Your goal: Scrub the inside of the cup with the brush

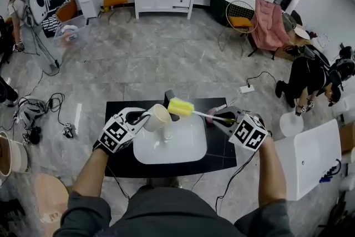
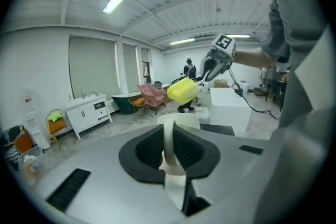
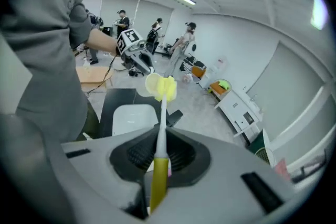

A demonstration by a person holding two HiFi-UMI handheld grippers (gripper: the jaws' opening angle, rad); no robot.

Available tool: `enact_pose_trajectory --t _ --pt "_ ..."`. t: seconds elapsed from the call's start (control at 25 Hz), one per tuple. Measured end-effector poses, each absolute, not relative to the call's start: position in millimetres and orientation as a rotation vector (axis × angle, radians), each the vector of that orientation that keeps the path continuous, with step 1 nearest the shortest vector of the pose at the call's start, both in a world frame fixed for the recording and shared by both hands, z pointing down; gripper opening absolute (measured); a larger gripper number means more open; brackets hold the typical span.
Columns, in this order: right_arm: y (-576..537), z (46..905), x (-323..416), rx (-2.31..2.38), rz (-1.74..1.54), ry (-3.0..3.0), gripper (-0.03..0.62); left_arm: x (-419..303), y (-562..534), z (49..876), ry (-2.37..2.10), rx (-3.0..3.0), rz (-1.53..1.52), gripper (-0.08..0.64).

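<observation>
Cup (image 1: 160,117) is up in the air over the far side of the white tray (image 1: 172,155), mid black table (image 1: 224,159). Left tongs (image 1: 143,117) are clamped on it. The brush's (image 1: 204,114) yellow sponge head (image 1: 181,106) sits right at the cup's mouth, not inside. Right tongs (image 1: 223,119) are clamped on the brush handle.
</observation>
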State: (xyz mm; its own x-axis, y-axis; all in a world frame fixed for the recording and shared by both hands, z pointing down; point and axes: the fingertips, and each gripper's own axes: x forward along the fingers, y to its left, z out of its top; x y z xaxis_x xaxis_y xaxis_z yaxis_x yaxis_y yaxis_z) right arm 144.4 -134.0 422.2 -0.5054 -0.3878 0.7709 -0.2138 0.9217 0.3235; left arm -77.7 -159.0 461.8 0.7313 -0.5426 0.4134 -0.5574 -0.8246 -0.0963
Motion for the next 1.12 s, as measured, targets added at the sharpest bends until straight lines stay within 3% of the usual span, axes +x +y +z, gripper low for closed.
enact_pose_trajectory --t 0.28,1.12 --pt "-136.9 428.7 173.7 0.678 -0.103 -2.22 0.038 -85.4 -159.0 520.0 -1.045 2.743 0.518 0.04" --pt "-154.4 454.3 200.6 0.762 -0.029 -2.31 0.038 -50.9 -170.3 725.8 -1.026 2.508 0.66 0.04"
